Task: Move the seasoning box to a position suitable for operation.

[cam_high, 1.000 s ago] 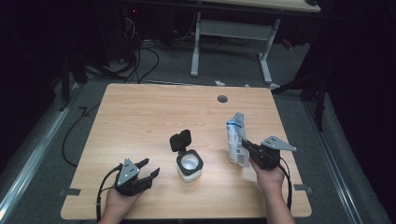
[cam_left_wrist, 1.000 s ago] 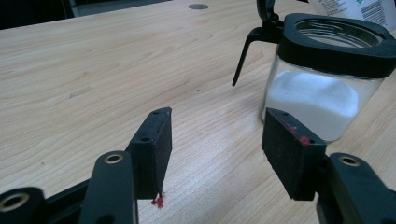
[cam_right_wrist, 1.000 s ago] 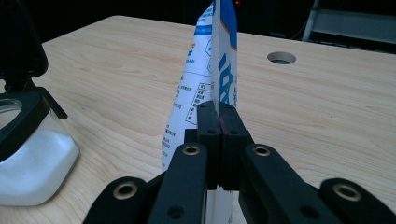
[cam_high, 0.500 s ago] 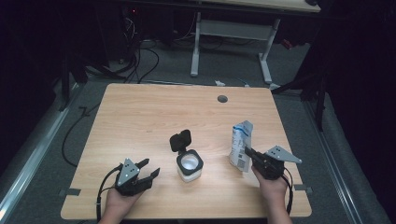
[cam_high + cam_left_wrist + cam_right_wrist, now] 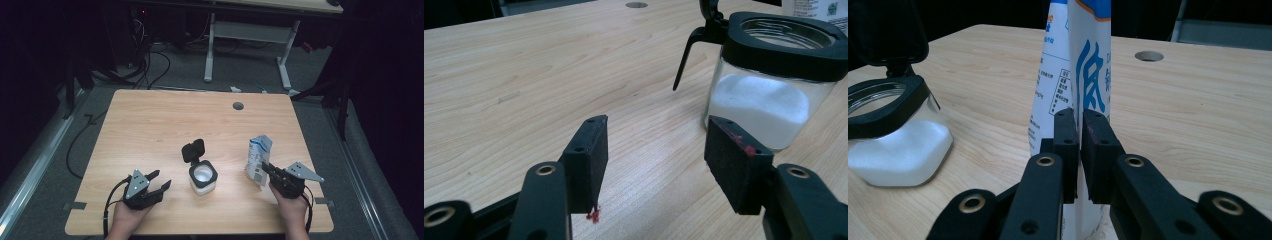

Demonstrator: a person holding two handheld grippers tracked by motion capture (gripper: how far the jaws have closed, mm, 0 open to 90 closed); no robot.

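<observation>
Nearest the table's front edge, the left gripper (image 5: 161,186) idles wide and empty beside the open jar (image 5: 203,178), while the right gripper (image 5: 1079,131), jaws just easing, pinches the bag (image 5: 1083,70) standing upright: next, I judge, let go.

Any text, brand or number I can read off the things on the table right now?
Bag pinched by the right gripper: large blue characters, cut off by the fold and the frame, not legible as words.
Same bag, boxed small print: too small to read.
Glass jar: no text seen.
Table: none.
</observation>
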